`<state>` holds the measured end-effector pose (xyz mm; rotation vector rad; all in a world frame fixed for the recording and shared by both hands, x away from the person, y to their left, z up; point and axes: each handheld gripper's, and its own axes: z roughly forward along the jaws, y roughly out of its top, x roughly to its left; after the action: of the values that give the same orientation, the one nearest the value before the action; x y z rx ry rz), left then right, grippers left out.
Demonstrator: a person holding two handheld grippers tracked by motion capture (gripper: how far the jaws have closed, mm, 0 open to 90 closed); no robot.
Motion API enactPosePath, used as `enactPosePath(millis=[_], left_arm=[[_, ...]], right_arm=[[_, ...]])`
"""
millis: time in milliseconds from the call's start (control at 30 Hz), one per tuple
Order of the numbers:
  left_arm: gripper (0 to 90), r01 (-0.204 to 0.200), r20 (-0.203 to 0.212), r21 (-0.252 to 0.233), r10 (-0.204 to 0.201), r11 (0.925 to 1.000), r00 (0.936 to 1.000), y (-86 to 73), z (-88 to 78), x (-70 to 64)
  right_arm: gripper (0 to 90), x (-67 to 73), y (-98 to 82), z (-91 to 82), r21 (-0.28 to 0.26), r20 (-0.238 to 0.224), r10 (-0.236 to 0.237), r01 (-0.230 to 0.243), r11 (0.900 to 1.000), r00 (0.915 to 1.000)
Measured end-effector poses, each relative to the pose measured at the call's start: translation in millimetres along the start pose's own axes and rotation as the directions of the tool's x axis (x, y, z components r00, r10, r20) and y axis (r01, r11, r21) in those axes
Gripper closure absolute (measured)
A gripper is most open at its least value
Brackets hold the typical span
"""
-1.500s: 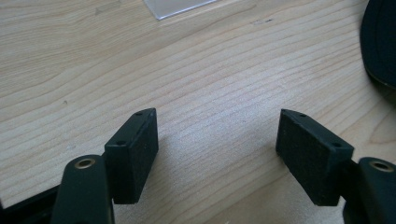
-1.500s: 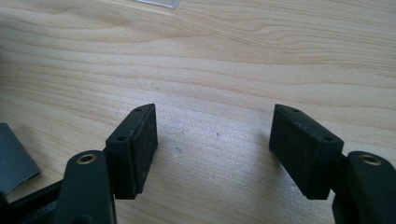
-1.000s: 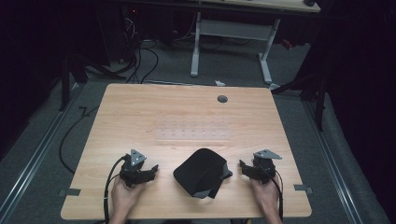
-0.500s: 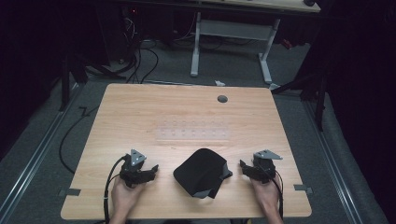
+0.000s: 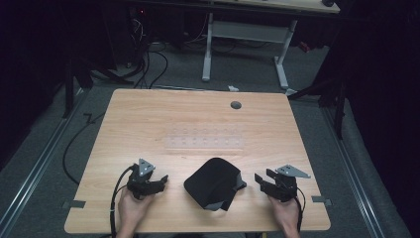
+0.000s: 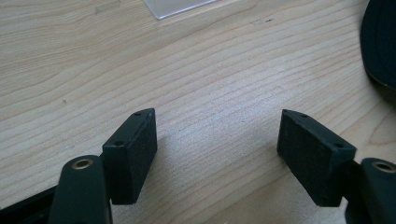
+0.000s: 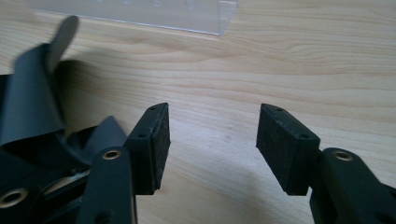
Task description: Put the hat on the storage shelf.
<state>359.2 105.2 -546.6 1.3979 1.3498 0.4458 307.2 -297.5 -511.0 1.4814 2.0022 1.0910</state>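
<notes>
Black cap [image 5: 214, 183] lower centre of desk [image 5: 148, 119], left gripper [image 5: 161, 181] fingers spread wide over bare wood, right gripper [image 5: 261, 177] fingers just closing partway, nothing between, clear plastic strip [image 5: 204, 142] mid-frame.

Black cap [image 5: 213, 184] on pale woodgrain table [image 5: 148, 124]

The right hand-held gripper [image 5: 261, 177] has edged up — its empty jaws just closing partway.
</notes>
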Motion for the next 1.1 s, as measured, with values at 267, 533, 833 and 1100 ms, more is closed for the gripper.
enactPosePath(millis=[267, 533, 833, 1100], left_arm=[[29.0, 0.000, 0.000, 0.000, 0.000, 1.0000, 1.0000, 0.0, 0.0, 0.0], [29.0, 0.000, -0.001, 0.000, 0.000, 1.0000, 1.0000, 0.0, 0.0, -0.1], [29.0, -0.003, -0.001, 0.001, 0.003, 1.0000, 1.0000, 0.0, 0.0, 0.1], [29.0, -0.003, -0.001, 0.001, 0.003, 1.0000, 1.0000, 0.0, 0.0, 0.1]], right_arm=[[44.2, 18.6, 1.2, -10.7, -0.044, -0.079, -0.056, 0.052, 0.998, 0.9953], [43.4, 33.6, 5.4, -13.9, -0.054, -0.149, -0.087, 0.080, 0.995, 0.9850], [43.4, 48.3, 14.3, -4.9, -0.043, -0.207, -0.119, 0.112, 0.993, 0.9710], [44.9, 52.2, 19.5, 13.1, -0.007, -0.257, -0.106, 0.108, 0.994, 0.9606]])
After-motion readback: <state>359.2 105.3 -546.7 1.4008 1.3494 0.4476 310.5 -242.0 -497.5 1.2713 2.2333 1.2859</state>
